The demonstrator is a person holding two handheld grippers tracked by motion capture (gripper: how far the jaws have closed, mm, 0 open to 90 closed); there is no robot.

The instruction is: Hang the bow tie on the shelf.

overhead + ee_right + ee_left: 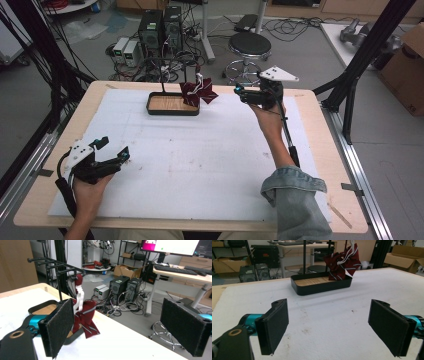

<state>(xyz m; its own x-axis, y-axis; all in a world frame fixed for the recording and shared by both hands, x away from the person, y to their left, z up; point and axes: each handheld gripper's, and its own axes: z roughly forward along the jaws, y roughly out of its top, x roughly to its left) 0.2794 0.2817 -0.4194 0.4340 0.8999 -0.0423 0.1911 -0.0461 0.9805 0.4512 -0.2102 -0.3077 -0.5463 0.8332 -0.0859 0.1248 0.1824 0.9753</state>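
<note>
Stool (249, 46) and computer towers (161, 27) behind table, nothing blocking my path. Maroon cloth (198, 93) hangs from rack (172, 65) over black tray (172, 104), far centre. My right gripper (240, 93) raised just beside cloth, jaws spread, empty. My left gripper (114, 149) low near left edge, jaws spread, empty.

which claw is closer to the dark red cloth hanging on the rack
The right claw, held up at the table's far side just beside the dark red striped cloth. The left claw sits at the near left edge, far from it.

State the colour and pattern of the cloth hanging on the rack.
Dark red cloth with thin white stripes, clearest in the left gripper view.
</note>
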